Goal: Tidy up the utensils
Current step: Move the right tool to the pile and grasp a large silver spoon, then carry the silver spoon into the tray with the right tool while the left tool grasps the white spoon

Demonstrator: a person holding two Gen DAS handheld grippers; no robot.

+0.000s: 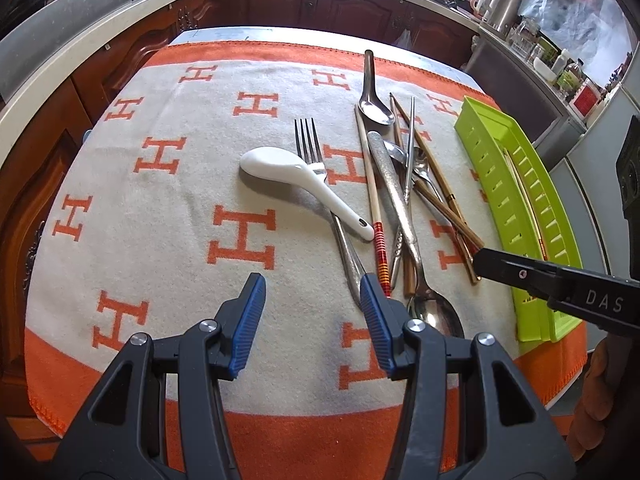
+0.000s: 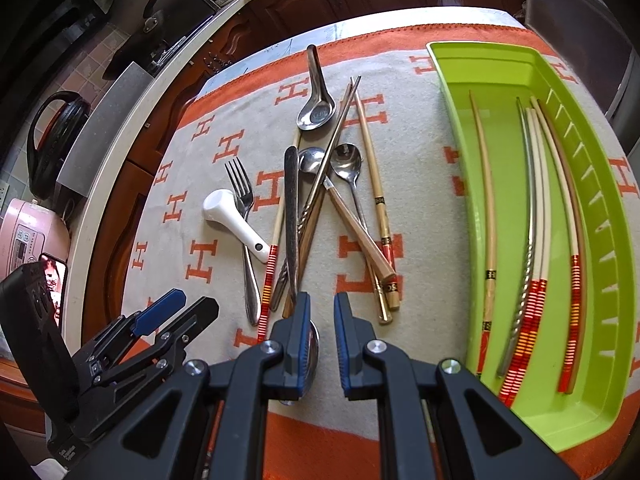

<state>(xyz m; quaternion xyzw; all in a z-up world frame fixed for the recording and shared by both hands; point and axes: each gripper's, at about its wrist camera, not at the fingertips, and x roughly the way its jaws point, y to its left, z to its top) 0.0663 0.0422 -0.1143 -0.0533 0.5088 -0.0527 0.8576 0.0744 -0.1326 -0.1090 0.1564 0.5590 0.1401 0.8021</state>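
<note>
— Where do the utensils lie?
— A white ceramic spoon [image 1: 304,184] rests across a fork [image 1: 310,148] beside a heap of spoons and chopsticks [image 2: 340,208] on the orange-lettered cloth [image 1: 160,208]; five chopsticks lie in the green tray [image 2: 596,248].
— The grippers?
— The left gripper [image 1: 312,320] is spread wide and empty; the right gripper [image 2: 322,340] hovers slightly parted, holding nothing.

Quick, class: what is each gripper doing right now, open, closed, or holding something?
Left gripper: jaws open, holding nothing.
Right gripper: jaws open, narrower gap, holding nothing.
</note>
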